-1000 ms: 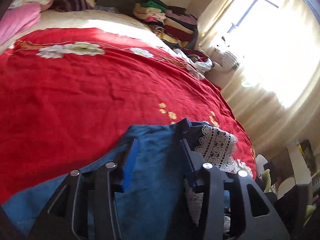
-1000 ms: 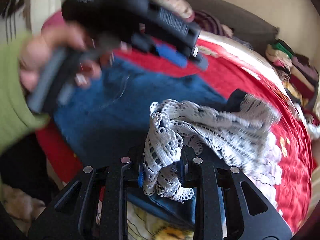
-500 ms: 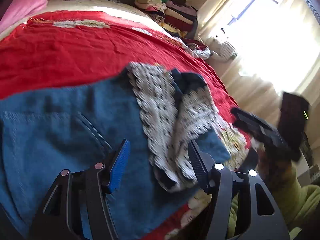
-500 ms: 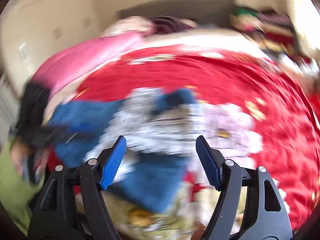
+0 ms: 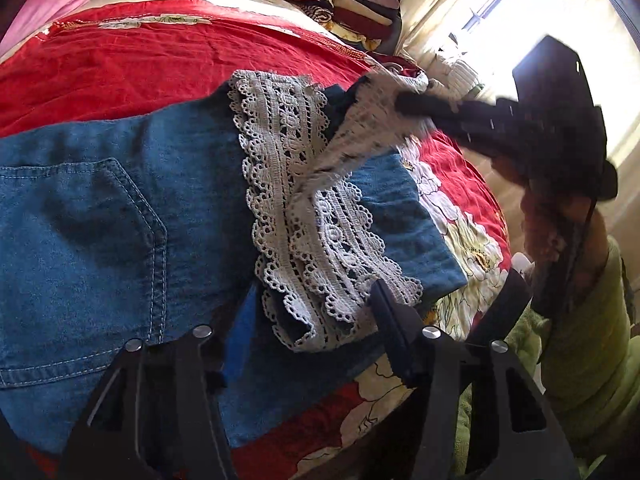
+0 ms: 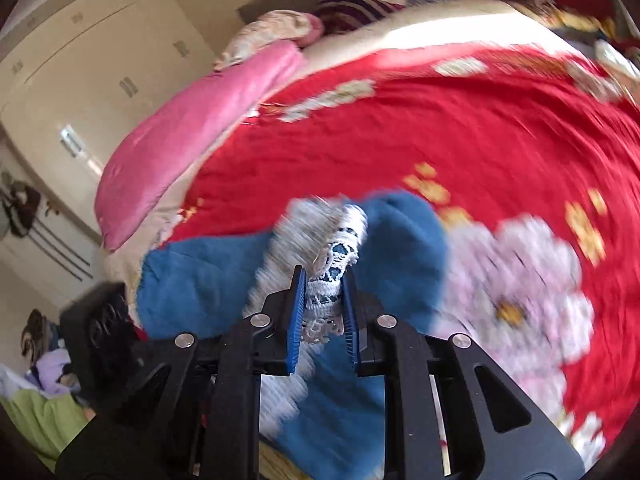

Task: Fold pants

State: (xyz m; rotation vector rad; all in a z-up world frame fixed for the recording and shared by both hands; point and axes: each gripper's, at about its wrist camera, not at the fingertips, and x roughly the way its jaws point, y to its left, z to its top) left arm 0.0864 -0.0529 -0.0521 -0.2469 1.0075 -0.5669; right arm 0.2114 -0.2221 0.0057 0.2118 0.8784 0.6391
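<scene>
Blue denim pants [image 5: 120, 216] with white lace hems [image 5: 316, 240] lie folded on a red bedspread [image 5: 140, 64]. My left gripper [image 5: 304, 320] hangs open just above the lower lace hem, holding nothing. My right gripper [image 6: 322, 312] is shut on a strip of lace hem [image 6: 332, 276] and lifts it off the denim [image 6: 208, 272]. In the left wrist view the right gripper [image 5: 412, 106] shows at the right, pinching the upper lace hem and pulling it taut.
A pink quilt [image 6: 192, 128] lies along the bed's left side. Stacked folded clothes [image 5: 352, 4] sit at the bed's far end by a bright window [image 5: 500, 24]. A white wardrobe [image 6: 80, 64] stands to the left. The bed's near edge runs under the pants.
My right gripper, open half a second ago, has closed on the lace hem and pulled it up. My left gripper stayed open and moved in closer over the pants.
</scene>
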